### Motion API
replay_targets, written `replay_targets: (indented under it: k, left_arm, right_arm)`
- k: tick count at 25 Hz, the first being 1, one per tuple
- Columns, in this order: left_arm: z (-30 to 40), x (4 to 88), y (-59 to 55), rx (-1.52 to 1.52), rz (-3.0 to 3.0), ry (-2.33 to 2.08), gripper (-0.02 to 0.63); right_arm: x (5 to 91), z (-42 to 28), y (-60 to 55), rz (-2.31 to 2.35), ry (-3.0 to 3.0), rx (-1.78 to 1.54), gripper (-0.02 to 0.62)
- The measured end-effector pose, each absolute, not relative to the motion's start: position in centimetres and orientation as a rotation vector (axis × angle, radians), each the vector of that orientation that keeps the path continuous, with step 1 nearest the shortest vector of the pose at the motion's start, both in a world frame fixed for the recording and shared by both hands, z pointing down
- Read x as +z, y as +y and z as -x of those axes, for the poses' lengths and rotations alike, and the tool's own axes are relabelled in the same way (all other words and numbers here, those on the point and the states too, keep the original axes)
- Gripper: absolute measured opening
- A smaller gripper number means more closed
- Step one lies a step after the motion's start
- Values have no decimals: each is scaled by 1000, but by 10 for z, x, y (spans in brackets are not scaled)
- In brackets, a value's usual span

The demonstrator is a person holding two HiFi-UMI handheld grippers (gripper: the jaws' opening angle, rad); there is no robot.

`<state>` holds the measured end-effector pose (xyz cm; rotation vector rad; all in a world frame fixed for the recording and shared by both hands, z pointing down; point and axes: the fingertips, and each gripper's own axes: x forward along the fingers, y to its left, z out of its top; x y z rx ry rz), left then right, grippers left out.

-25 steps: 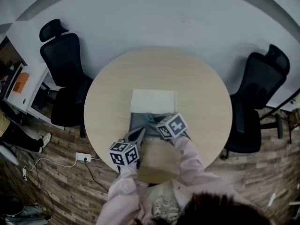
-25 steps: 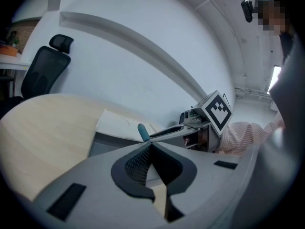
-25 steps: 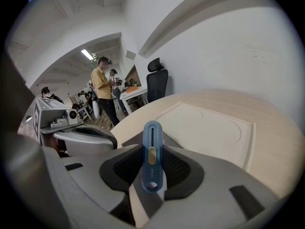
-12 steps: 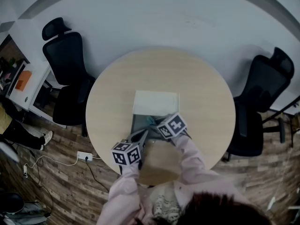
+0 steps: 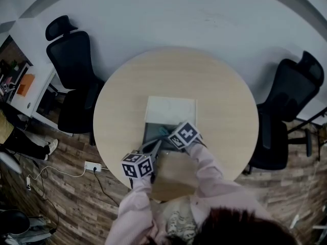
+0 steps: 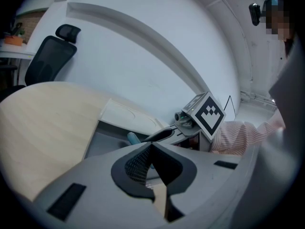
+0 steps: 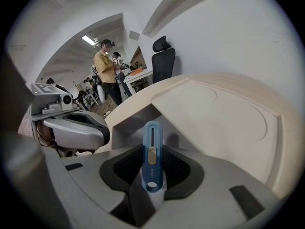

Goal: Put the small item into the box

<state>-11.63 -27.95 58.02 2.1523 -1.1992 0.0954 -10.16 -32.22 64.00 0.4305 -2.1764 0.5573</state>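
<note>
An open box (image 5: 152, 135) with a grey inside lies on the round table (image 5: 219, 101), its white lid (image 5: 170, 107) folded back on the far side. My right gripper (image 5: 167, 133) is shut on a small blue slider-type cutter (image 7: 152, 159), which hangs tilted downward over the box's grey inside (image 7: 129, 124), just in front of the lid (image 7: 224, 118). The cutter's blue tip (image 5: 163, 131) shows over the box. My left gripper (image 5: 152, 147) hovers at the box's near left edge, jaws shut (image 6: 151, 149), nothing visible between the pads. From there I see the box (image 6: 107, 142) and the right gripper (image 6: 162, 135).
Black office chairs stand at the left (image 5: 71, 60) and right (image 5: 291, 101) of the table. A desk (image 5: 25, 91) is at the far left, a power strip (image 5: 92, 166) on the wood floor. People (image 7: 107, 70) stand far off in the right gripper view.
My right gripper has sunk a little toward the box with the blue cutter in it. The left gripper has stayed at the box's near left edge.
</note>
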Motion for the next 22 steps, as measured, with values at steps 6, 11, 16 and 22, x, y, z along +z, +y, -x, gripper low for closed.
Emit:
replay_targets:
  k: [6,11,16,22]
  left_arm:
    - [115,584,-278,87,-2135,-1191,11]
    - [114,586,-279,84,-2129,-1186,11]
    - [116,587,-278,83,-2120,-1187,11]
    - [119,589,-276,80,-2111,-1187,11]
  right_arm:
    - [650,103,-320,-403,-2133,548,133]
    - [656,104,-319,-387,-2105,530,133]
    - [660,105,-319,-378,-2070,504,133]
    - [664,106,-320,-375,-2039,481,134]
